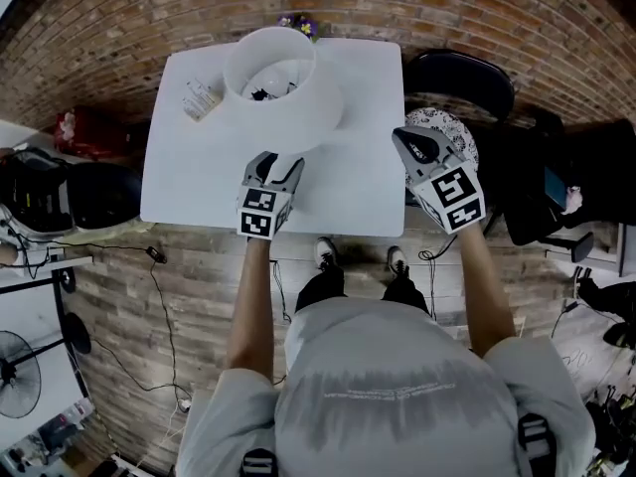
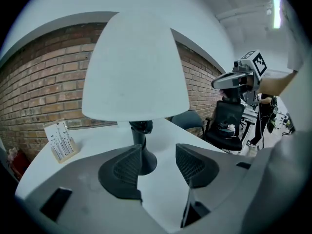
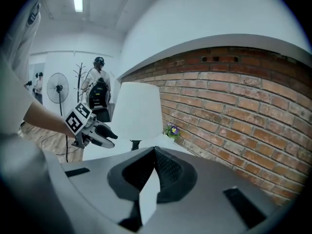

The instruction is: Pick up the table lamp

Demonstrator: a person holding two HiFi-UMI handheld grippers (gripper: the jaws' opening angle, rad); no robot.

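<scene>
The table lamp (image 1: 283, 87) has a wide white shade and a black stem and foot; it stands at the back of the white table (image 1: 358, 182). My left gripper (image 1: 281, 170) is open, just in front of the lamp. In the left gripper view the lamp's black foot (image 2: 145, 161) sits just beyond the open gripper (image 2: 158, 152), near its left finger. My right gripper (image 1: 404, 139) hovers at the table's right edge, shut on nothing. The right gripper view shows the shut gripper (image 3: 155, 152), the lamp (image 3: 139, 111) farther off, and the left gripper (image 3: 95, 130) beside it.
A small card stand (image 1: 202, 97) (image 2: 61, 140) sits on the table left of the lamp, and a little flower pot (image 1: 298, 25) (image 3: 171, 130) behind it. A black office chair (image 1: 462, 82) (image 2: 229, 123) stands right of the table. A brick wall runs behind. A person (image 3: 99, 89) stands far off.
</scene>
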